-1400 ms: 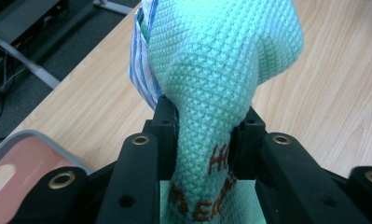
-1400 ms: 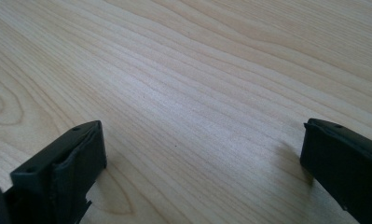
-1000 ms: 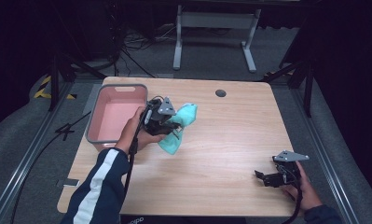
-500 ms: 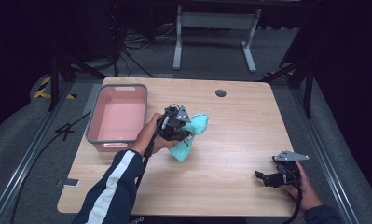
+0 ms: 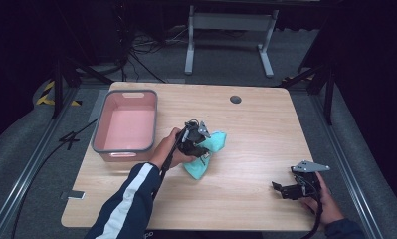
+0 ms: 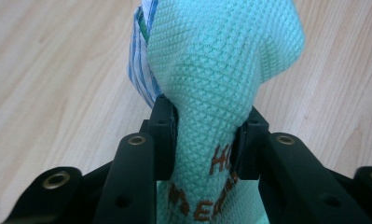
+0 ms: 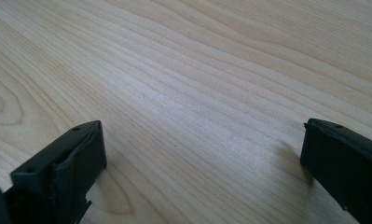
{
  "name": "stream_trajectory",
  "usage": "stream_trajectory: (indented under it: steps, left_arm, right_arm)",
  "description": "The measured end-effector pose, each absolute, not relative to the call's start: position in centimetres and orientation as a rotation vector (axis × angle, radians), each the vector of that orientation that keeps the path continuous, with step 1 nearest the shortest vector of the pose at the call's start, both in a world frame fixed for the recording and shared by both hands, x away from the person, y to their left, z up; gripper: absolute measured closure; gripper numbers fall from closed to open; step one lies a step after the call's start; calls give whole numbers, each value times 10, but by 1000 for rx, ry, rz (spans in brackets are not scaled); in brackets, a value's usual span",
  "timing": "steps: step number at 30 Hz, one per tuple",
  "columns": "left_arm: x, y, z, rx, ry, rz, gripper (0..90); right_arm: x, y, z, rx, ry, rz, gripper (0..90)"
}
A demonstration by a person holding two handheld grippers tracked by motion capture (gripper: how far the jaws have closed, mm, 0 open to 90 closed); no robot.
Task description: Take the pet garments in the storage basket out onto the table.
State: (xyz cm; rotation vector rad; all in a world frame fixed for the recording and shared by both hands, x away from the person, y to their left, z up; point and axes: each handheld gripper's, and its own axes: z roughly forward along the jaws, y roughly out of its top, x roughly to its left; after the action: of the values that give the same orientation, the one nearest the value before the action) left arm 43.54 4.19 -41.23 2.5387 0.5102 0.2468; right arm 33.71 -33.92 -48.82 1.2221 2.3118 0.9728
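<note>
- the left gripper [image 5: 200, 142], a black two-jaw tool held in the person's left hand [image 5: 172, 148], is clamped on a mint-green waffle-weave cloth with brown lettering [image 5: 207, 155]; in the left gripper view the two jaws press in on a bunched neck of the cloth [image 6: 211, 84] from both sides, so the fabric pinches narrow between them and balloons out beyond.
- a blue-and-white striped layer [image 6: 139, 70] shows at one edge of that bundle; whether it is a lining of the same cloth or a second piece cannot be told.
- the grip on a gathered fold rather than a flat edge looks meant to carry the whole cloth as one lump; part of it hangs down toward the light wooden table [image 5: 255, 129], and the high view does not settle whether its lower end touches the wood or is just above it.
- the cloth sits near the middle of the table, just right of the pink plastic bin with a grey rim [image 5: 99, 144], which is empty; the cloth is outside it, beside its near right corner.
- relative to the tool, the cloth reaches forward past the jaw tips and also runs back between the jaws toward the camera, where the lettering shows.
- the right gripper [image 5: 285, 189], held in the right hand [image 5: 321, 201] near the table's front right corner, is well apart from the cloth; its jaws stand wide with nothing between them but bare wood grain [image 7: 197, 93], low over the surface, which reads as a resting, waiting pose.
</note>
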Motion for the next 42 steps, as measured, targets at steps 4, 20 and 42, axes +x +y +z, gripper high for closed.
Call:
stream_trajectory:
  steps: [4,20,42]
  left_arm:
    - [436,35,-426,2556,516,221,650]
    - [435,19,-448,2605,495,180,585]
    - [430,19,-436,2584,514,189,284]
  right_arm:
    - [337,-339,-488,1222,2312,972,5]
    - [337,-339,-488,1222,2312,973,5]
    - [337,-339,-488,1222,2312,973,5]
